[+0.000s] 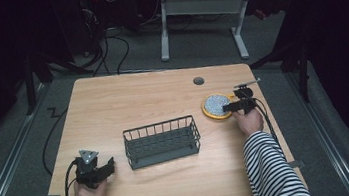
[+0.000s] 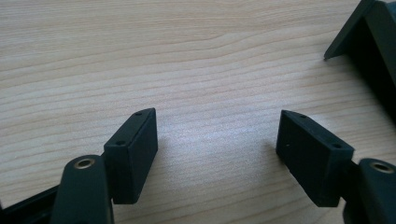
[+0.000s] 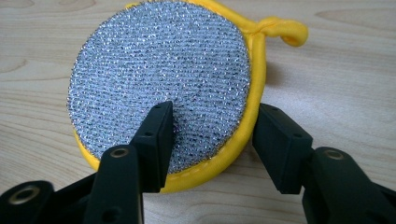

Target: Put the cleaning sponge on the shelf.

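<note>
Pale wood-grain bench (image 1: 127, 98), smooth, with a soft matt sheen. At far right, round scouring pad (image 3: 159, 79): glittering silvery metallic mesh on top, rough and knitted; bright yellow cloth rim with visible stitching and a cloth loop. In the middle, dark grey wire basket (image 1: 162, 140), matt coated metal by the look. Right hand-held gripper (image 3: 212, 140) and left hand-held gripper (image 2: 217, 154): black matt plastic, smooth flat pads, brass-coloured screw eyelets.
</note>
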Motion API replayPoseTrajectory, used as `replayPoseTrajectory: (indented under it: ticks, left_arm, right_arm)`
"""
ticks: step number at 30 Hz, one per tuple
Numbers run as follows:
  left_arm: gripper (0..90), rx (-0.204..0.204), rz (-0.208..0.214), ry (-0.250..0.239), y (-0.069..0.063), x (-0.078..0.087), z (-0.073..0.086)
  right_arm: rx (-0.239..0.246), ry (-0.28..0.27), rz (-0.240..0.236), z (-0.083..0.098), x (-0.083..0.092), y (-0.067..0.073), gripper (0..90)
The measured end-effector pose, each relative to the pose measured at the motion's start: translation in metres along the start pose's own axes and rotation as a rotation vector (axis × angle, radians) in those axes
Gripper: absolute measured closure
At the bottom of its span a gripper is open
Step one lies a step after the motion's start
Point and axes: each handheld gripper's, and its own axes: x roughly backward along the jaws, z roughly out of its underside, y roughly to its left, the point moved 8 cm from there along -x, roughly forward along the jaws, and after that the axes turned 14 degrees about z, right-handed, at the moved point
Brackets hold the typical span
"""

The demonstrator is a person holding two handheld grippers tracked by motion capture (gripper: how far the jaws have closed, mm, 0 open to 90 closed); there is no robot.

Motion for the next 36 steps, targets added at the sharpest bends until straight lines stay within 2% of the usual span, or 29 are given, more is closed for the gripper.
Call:
replayPoseTrajectory:
  ticks: [3,9,10,11,15,20,26,35,36]
  left_arm:
    - [29.9,0.000,0.002,0.000,0.000,0.000,0.000]
    - [29.7,-0.001,0.004,0.000,0.000,0.000,0.000]
    - [29.7,0.000,0.003,-0.001,0.000,0.000,0.000]
    - [29.7,-0.001,0.003,-0.001,0.000,0.000,0.000]
    - [29.6,-0.001,0.006,-0.001,0.000,0.000,0.000]
    - [29.4,-0.003,0.007,0.000,-0.001,0.000,0.000]
    - [29.3,-0.002,0.009,-0.001,-0.001,0.000,0.000]
    - [29.4,-0.002,0.010,-0.001,-0.001,0.000,0.000]
    - [29.4,-0.002,0.010,-0.002,-0.001,0.000,0.000]
  right_arm:
    - [0.008,0.024,-0.014,0.000,-0.001,0.000,56.9]
    - [0.032,0.020,-0.020,-0.002,0.000,0.003,75.0]
    - [0.032,0.020,-0.020,-0.002,0.000,0.003,75.0]
    - [0.053,0.029,-0.021,-0.003,0.000,0.003,79.1]
    - [0.072,0.036,-0.018,-0.004,0.001,0.004,80.9]
    - [0.071,0.033,-0.042,-0.004,0.006,0.006,81.9]
    - [0.103,0.013,-0.050,-0.006,0.020,0.003,82.1]
    - [0.152,-0.056,-0.062,-0.007,0.049,-0.001,82.1]
    - [0.157,-0.083,-0.071,-0.008,0.057,-0.001,82.1]
